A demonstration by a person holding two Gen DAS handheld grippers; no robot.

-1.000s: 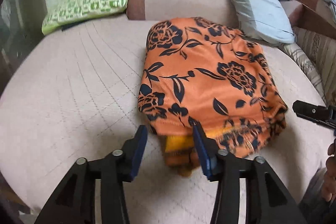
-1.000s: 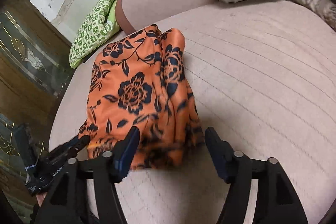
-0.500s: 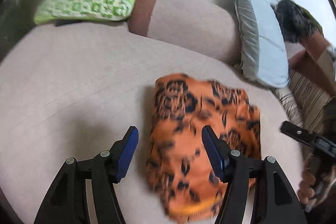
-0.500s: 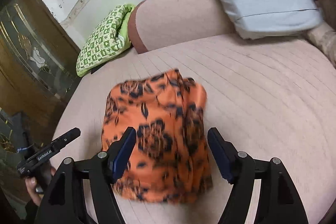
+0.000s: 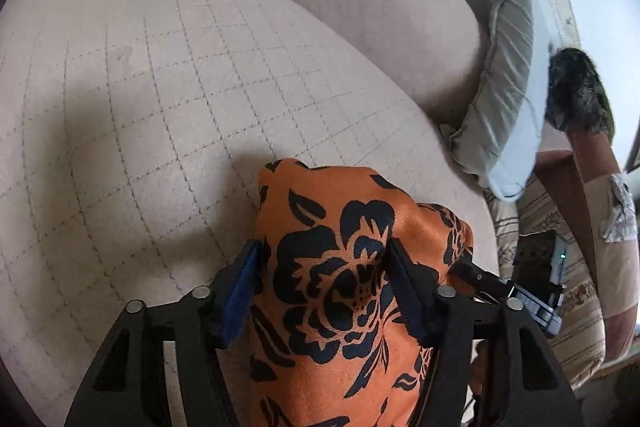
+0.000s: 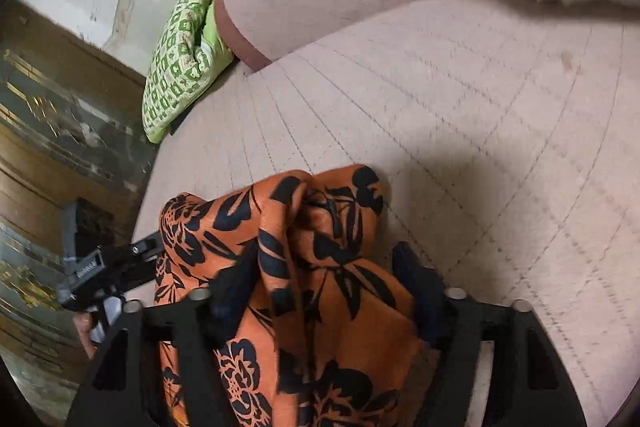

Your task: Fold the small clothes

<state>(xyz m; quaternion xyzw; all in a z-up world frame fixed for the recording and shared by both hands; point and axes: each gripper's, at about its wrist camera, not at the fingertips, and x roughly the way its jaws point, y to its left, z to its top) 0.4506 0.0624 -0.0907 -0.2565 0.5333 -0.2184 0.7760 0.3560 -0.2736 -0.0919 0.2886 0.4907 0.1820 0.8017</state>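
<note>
- Because the folded orange floral garment (image 5: 344, 291) is bulging loosely on the quilted bed (image 5: 140, 87), its layers are risking slipping apart if either side is tugged unevenly.
- The left hand-held gripper (image 5: 320, 287) is straddling the bundle, jaws wide, pads apparently touching cloth.
- The right hand-held gripper (image 6: 324, 291) is spreading equally wide around it, not clamping.

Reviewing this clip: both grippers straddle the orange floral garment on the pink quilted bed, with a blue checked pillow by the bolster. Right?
Not quite: the checked pillow is green, as the right wrist view shows. The rest holds: both grippers straddle the orange floral garment on the quilted bed.
</note>
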